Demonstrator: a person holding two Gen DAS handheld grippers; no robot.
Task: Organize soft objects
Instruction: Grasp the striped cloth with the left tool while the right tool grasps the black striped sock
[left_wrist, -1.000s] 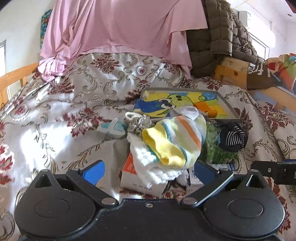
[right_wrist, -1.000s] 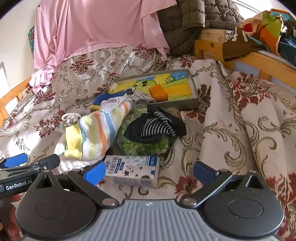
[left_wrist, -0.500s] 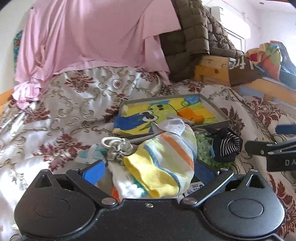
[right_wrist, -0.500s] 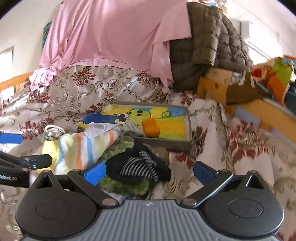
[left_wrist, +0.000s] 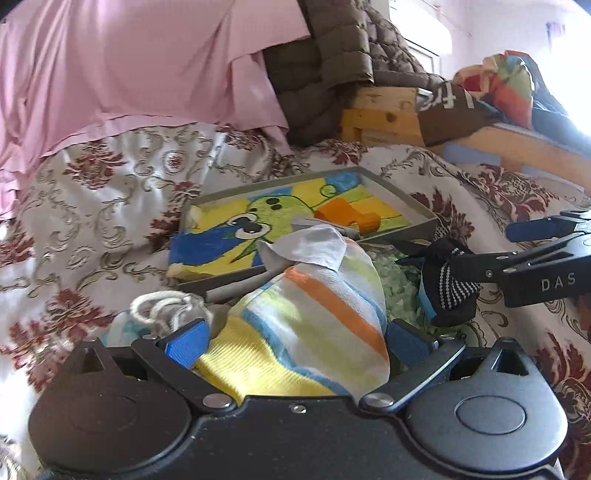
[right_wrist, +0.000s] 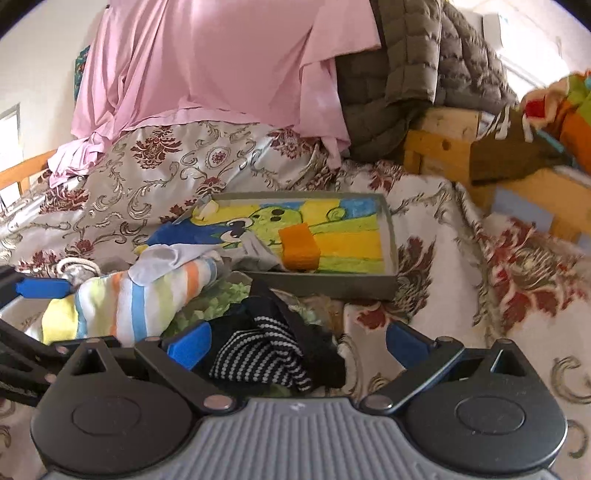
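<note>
A striped pastel sock bundle (left_wrist: 314, 325) lies on the bed, between the open jaws of my left gripper (left_wrist: 295, 338). It also shows in the right wrist view (right_wrist: 140, 299). A black sock with white-dotted stripes (right_wrist: 266, 354) lies between the open jaws of my right gripper (right_wrist: 295, 339), on a green textured thing (right_wrist: 218, 299). The black sock also shows in the left wrist view (left_wrist: 448, 288), with the right gripper (left_wrist: 535, 254) around it. A grey tray (right_wrist: 332, 286) with a cartoon picture holds an orange sponge (right_wrist: 299, 247).
A floral bedspread (right_wrist: 461, 258) covers the bed. Pink cloth (right_wrist: 221, 66) and a brown quilted jacket (right_wrist: 399, 74) hang at the back. A wooden bed frame (right_wrist: 443, 147) with colourful clothes stands at right. A white cord loop (left_wrist: 162, 306) lies left of the striped bundle.
Both grippers moved forward and lower. The striped bundle now sits between the left jaws and the black sock between the right jaws. The boxes in front have dropped out of view.
</note>
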